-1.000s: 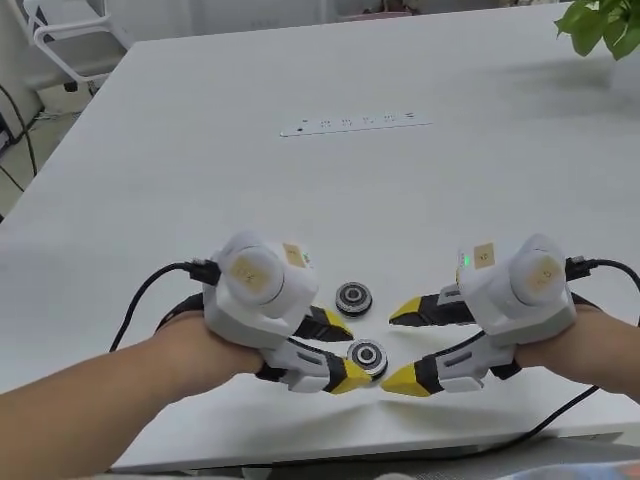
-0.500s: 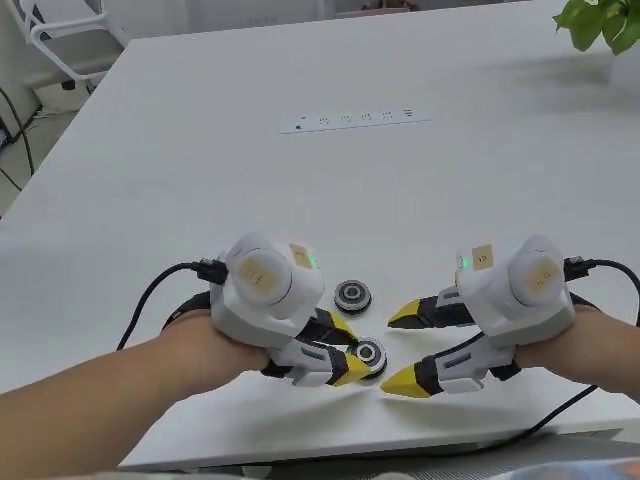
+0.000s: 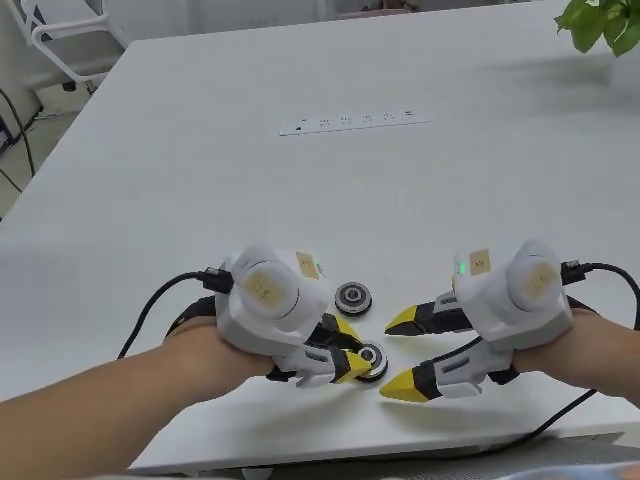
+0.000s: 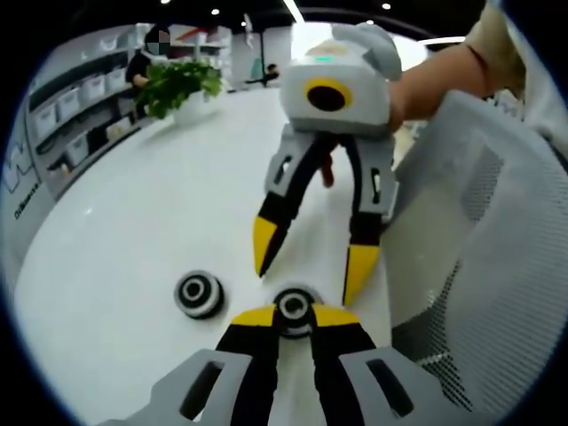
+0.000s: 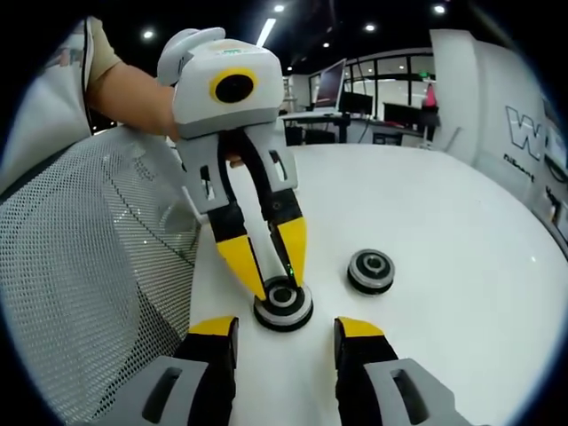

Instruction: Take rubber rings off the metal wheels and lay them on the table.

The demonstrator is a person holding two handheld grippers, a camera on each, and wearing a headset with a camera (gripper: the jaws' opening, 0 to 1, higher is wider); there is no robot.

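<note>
Head view: on the white table we see the left gripper pinching the near metal wheel by the front edge. The right gripper is spread wide just beside it, and the second wheel lies just behind.

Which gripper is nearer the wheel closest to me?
Left. The left gripper has its fingers on the near wheel; the right gripper is open just short of it.
</note>
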